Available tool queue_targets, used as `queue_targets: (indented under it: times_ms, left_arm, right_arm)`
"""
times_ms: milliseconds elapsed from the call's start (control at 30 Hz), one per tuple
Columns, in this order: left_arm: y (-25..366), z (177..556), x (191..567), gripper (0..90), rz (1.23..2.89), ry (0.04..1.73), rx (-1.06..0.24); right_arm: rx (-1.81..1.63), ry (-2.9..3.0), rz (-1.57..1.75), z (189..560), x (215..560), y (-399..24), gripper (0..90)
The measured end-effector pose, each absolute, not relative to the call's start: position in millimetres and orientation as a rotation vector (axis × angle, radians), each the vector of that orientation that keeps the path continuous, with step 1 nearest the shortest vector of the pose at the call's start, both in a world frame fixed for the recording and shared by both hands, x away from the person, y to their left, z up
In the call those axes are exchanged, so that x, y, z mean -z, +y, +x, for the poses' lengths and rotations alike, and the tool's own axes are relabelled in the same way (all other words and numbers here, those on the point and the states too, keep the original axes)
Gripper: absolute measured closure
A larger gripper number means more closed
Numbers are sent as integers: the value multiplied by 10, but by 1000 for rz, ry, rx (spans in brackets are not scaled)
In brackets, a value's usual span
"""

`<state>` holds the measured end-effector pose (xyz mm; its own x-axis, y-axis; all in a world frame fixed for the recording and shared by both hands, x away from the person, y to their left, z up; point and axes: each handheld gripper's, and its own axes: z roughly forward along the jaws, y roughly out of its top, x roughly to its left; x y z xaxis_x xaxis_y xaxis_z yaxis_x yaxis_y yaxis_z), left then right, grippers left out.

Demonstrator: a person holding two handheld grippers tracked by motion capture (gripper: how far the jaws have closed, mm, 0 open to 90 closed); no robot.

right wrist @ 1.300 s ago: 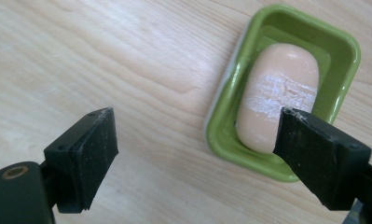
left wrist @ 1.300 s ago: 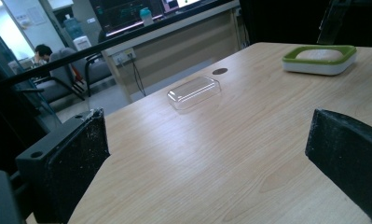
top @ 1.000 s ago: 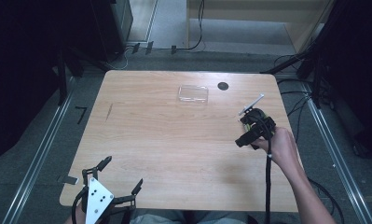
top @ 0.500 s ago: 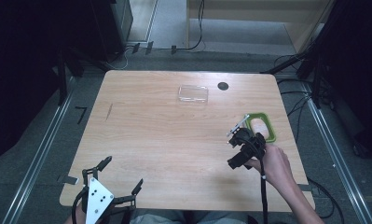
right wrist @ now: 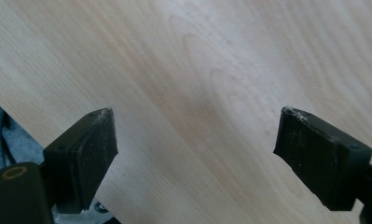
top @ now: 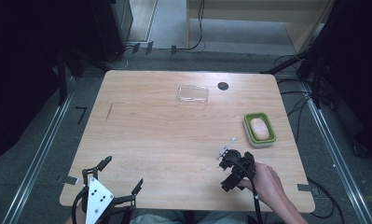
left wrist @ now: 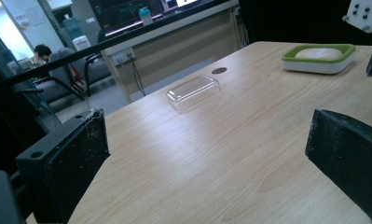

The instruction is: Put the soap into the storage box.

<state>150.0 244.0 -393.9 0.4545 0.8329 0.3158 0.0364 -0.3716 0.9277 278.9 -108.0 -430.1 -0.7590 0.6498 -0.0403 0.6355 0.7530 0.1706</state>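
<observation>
Where soap [top: 258,128] fills the green dish [top: 247,125] — clear lid [top: 193,93] (apart).

We find the right gripper [top: 230,169] held in the person's right hand [top: 263,183] over the table [top: 165,140], near its front right corner, with the forearm entering from the bottom edge. Its jaws stand apart with bare wood between them, nothing held. We find the left gripper [top: 113,176] at the table's front left corner, grey plate uppermost, jaws spread wide and empty, pointing across the table toward its far side. Its cable trails down off the front edge.
</observation>
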Motion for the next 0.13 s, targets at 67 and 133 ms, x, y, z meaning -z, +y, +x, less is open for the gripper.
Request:
queue_targets:
  times_ms: [67, 133]
  left_arm:
    - [2439, 1505, 3939, 0, 1746, 745, -1037]
    - [2438, 1506, 3939, 0, 1745, 745, -1037]
  right_arm:
    - [-216, 2862, 1031, 2769, 4378, -1057, 129]
    - [-213, 2854, 1016, 2759, 4456, -1039, 128]
